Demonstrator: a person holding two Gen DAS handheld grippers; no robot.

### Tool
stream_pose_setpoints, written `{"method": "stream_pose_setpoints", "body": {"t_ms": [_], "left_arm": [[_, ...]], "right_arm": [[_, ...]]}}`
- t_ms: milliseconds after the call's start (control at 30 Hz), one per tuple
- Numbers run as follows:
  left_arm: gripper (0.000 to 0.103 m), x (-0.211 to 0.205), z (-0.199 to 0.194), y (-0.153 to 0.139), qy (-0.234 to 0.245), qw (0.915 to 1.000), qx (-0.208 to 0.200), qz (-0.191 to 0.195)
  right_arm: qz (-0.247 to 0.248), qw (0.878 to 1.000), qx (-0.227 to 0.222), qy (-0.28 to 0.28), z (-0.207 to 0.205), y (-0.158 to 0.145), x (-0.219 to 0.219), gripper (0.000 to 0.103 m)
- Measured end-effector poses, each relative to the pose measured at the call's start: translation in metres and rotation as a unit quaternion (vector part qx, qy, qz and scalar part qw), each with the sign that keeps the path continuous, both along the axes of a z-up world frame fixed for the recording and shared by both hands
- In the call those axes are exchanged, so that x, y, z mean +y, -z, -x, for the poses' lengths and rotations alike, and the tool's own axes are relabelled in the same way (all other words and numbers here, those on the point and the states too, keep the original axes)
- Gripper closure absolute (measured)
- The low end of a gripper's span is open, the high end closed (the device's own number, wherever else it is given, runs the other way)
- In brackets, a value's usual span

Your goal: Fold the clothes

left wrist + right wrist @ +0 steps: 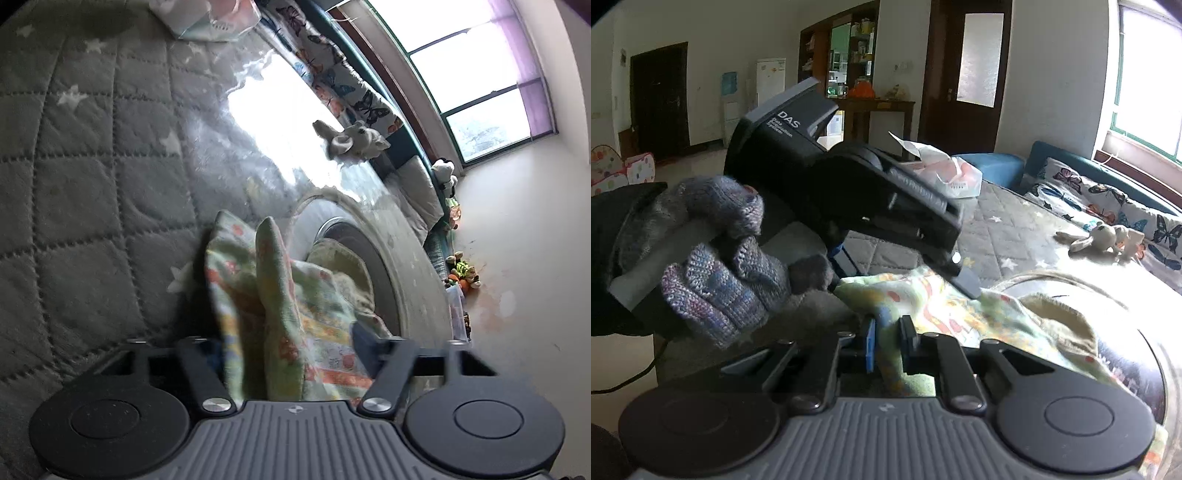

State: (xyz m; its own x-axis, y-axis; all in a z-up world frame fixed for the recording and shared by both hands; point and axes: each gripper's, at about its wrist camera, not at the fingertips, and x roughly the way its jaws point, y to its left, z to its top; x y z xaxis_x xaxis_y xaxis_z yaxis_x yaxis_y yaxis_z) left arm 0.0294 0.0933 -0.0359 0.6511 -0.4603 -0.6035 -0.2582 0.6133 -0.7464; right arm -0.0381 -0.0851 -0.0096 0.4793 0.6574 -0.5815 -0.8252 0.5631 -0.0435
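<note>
On the grey quilted star-print bed cover [92,177] lies one pale green floral cloth garment [280,314], bunched up beside one round clear glass lid [1126,332]. Two claws meet on it: the left claw [912,291], held by a grey knitted-glove hand [716,258], stands spread around a raised fold, while the right claw [889,341] pinches the garment's near edge. Beyond the garment, one small grey plush toy [351,140] rests by the butterfly-print cushions [1108,206].

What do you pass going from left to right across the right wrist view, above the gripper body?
Gloved hand → other gripper → plastic bag → plush toy → butterfly cushion. The printed garment lies lower and spans the middle, so it is left out.
</note>
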Motion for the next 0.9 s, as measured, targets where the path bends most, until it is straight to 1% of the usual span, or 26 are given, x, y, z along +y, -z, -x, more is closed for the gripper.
{"method": "stream_pose_setpoints", "body": {"t_ms": [33, 100, 133, 200, 233, 300, 333, 400, 500, 600, 667, 767, 833, 900], "left_arm": [[0.067, 0.000, 0.000, 0.002, 0.000, 1.0000, 0.002, 0.003], [0.077, 0.001, -0.001, 0.005, -0.001, 0.9999, 0.006, 0.009], [0.080, 0.002, 0.000, 0.007, -0.002, 0.9999, 0.006, 0.012], [0.084, 0.005, 0.001, 0.010, -0.001, 0.9999, 0.003, 0.013], [0.084, 0.005, 0.001, 0.010, 0.000, 0.9999, 0.002, 0.011], [0.084, 0.004, 0.002, 0.009, 0.003, 1.0000, -0.002, 0.004], [0.084, 0.004, 0.002, 0.009, 0.004, 1.0000, -0.004, -0.001], [0.084, 0.001, 0.003, 0.008, 0.007, 0.9999, -0.007, -0.010], [0.083, -0.002, 0.003, 0.006, 0.008, 0.9997, -0.008, -0.021], [0.082, -0.004, 0.003, 0.005, 0.013, 0.9994, -0.011, -0.032], [0.082, -0.006, 0.004, 0.003, 0.015, 0.9991, -0.012, -0.038], [0.082, -0.008, 0.003, 0.003, 0.016, 0.9989, -0.013, -0.043], [0.081, -0.008, 0.003, 0.002, 0.017, 0.9987, -0.013, -0.046], [0.081, -0.009, 0.003, 0.002, 0.019, 0.9985, -0.013, -0.049]], "right_arm": [[-0.003, 1.000, 0.004, 0.003, -0.001, 0.000, -0.002, 0.088], [-0.008, 1.000, 0.012, 0.009, -0.002, 0.000, -0.007, 0.082], [-0.010, 1.000, 0.016, 0.011, -0.002, 0.000, -0.009, 0.081], [-0.014, 0.999, 0.023, 0.023, -0.004, 0.000, -0.016, 0.080], [-0.014, 0.999, 0.025, 0.038, -0.005, 0.000, -0.023, 0.079], [-0.013, 0.997, 0.026, 0.072, -0.010, -0.001, -0.040, 0.072], [-0.012, 0.995, 0.025, 0.091, -0.014, 0.000, -0.048, 0.067], [-0.007, 0.991, 0.026, 0.134, -0.023, 0.004, -0.068, 0.064], [0.001, 0.978, 0.038, 0.205, -0.046, 0.014, -0.096, 0.056], [0.006, 0.964, 0.044, 0.261, -0.061, 0.023, -0.118, 0.054], [0.003, 0.954, 0.051, 0.295, -0.069, 0.027, -0.134, 0.049], [-0.007, 0.943, 0.055, 0.328, -0.076, 0.030, -0.152, 0.046], [-0.009, 0.939, 0.058, 0.338, -0.080, 0.033, -0.157, 0.043], [-0.011, 0.936, 0.065, 0.346, -0.084, 0.037, -0.160, 0.043]]}}
